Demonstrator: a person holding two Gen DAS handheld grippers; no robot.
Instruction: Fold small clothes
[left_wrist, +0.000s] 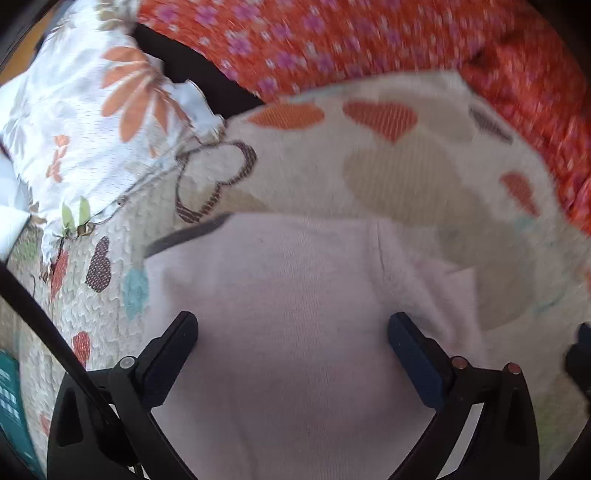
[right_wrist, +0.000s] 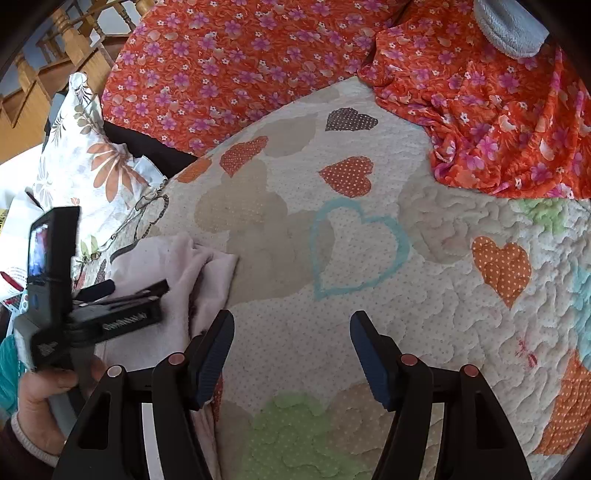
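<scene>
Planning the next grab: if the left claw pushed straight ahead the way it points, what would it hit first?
Most likely the pale pink garment lying under the open left claw, though the gap is hard to judge.

The right gripper (right_wrist: 291, 350) hangs over the heart-patterned quilt (right_wrist: 424, 229), jaws apart with only quilt between them. Left of the quilt's blue heart outline (right_wrist: 356, 251) lies a pale pink garment (right_wrist: 177, 258). Over the garment's left part sits the left gripper (right_wrist: 122, 291), held by a hand (right_wrist: 44, 398). Beyond the quilt lies orange flowered cloth (right_wrist: 221, 55).

Likely a home bedroom, heart-patterned quilt (right_wrist: 424, 229), floral pillow (right_wrist: 99, 162)
</scene>
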